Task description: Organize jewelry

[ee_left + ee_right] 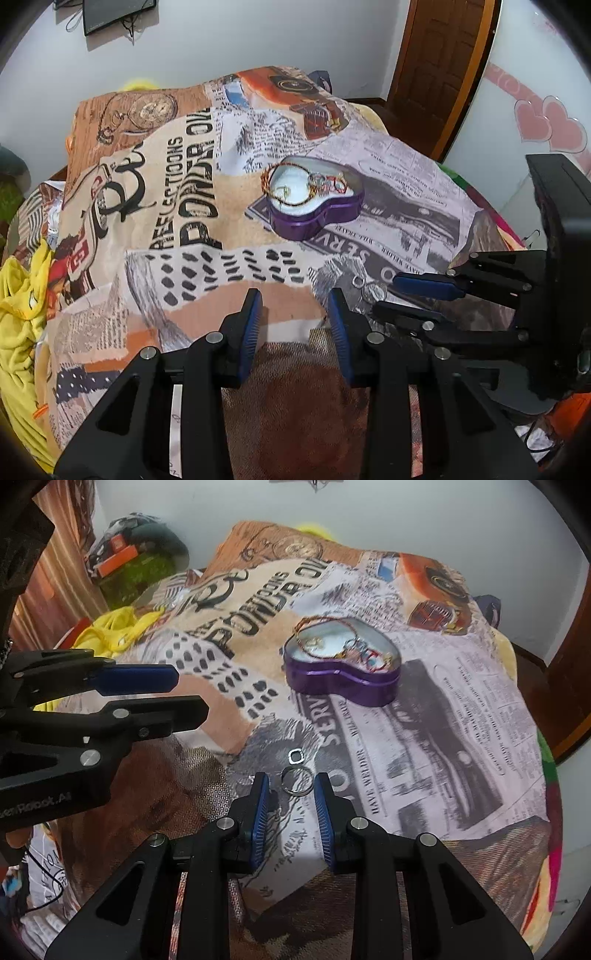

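Printed blanket [461,709]: collage of newsprint and vintage motifs, soft and rumpled, spread under everything ahead of both sets of jaws.

Heart-shaped purple tin [341,672]: lid off, well ahead of the right jaws and slightly to their right; ahead and slightly right of the left jaws in the left wrist view [316,206]. Holds bracelets [325,635] and small rings already, one beaded loop draped over the rim.

Left gripper [295,306]: jaws spread, nothing between them but blanket; hovering beside the right unit.

Right gripper [291,786]: jaws spread, low to the blanket, straddling the round ring.

Round ring [296,781]: thin silver, lying flat between the right fingertips, nearer the far ends of the pads.

Square ring [295,756]: small, silver, just beyond the right jaws' tips, near the round ring, not touching it as far as visible.

Hazards, as judged: thin flat ring on yielding cloth, likely to slip under or tip away from closing pads; blanket folds likely to be pinched along with it; nudged square ring likely lost against the busy print; draped bracelet liable to snag on the approach to the tin.
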The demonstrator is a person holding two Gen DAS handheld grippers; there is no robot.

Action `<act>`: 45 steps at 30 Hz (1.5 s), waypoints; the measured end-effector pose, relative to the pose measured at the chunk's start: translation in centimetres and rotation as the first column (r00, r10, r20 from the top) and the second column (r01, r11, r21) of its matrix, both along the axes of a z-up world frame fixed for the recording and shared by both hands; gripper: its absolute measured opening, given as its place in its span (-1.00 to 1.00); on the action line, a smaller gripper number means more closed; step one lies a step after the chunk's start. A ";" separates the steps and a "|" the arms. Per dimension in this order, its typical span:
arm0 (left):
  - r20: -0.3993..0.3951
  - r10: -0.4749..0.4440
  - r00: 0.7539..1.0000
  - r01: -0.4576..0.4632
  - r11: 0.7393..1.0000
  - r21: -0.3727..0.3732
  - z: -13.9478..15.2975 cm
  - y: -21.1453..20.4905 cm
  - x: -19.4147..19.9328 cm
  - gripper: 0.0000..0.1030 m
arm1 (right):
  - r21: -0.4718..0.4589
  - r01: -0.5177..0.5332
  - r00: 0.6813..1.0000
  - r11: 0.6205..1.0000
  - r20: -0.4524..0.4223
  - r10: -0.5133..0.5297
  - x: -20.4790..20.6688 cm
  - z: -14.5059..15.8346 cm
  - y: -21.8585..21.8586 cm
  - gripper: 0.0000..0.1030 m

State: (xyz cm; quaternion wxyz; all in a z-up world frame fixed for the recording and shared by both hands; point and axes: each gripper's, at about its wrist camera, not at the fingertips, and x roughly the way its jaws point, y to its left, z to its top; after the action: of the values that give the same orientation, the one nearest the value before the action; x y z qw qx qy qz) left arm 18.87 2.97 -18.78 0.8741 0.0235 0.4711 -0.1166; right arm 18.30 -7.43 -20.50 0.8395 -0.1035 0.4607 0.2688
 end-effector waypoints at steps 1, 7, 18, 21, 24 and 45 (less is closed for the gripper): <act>-0.005 -0.001 1.000 0.001 1.000 0.000 -0.2 0.0 0.0 -0.30 | -0.003 0.000 1.000 1.000 -0.007 0.000 0.0 -0.2 0.1 -0.56; -0.026 -0.011 1.000 0.011 1.000 -0.001 -1.2 -0.4 0.2 -0.30 | 0.004 -0.002 1.000 1.000 -0.019 0.003 0.4 -1.0 0.0 -0.56; -0.040 -0.040 0.998 0.039 0.999 -0.015 -2.0 -2.1 1.3 -0.30 | 0.025 -0.006 1.000 1.000 0.013 0.006 0.3 -0.8 -0.7 -0.65; -0.052 -0.054 0.997 0.053 0.998 -0.014 -2.4 -2.8 1.6 -0.30 | 0.043 0.024 0.999 0.999 0.025 -0.025 0.7 -0.4 -1.9 -0.65; -0.060 -0.067 0.996 0.067 0.998 -0.008 -2.9 -3.7 1.8 -0.30 | 0.059 0.058 0.998 0.997 0.032 -0.060 1.1 0.0 -3.2 -0.65; -0.056 -0.116 0.992 0.117 0.993 0.021 -4.5 -6.0 3.2 -0.78 | 0.067 0.127 0.988 0.990 0.076 -0.132 1.4 1.0 -5.6 -0.65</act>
State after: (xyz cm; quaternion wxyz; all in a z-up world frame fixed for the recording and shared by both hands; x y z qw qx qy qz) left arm 22.04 -3.00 -23.25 0.8522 0.0585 0.4939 -0.1623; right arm 19.65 -13.08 -19.51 0.8758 -0.0580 0.4238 0.2235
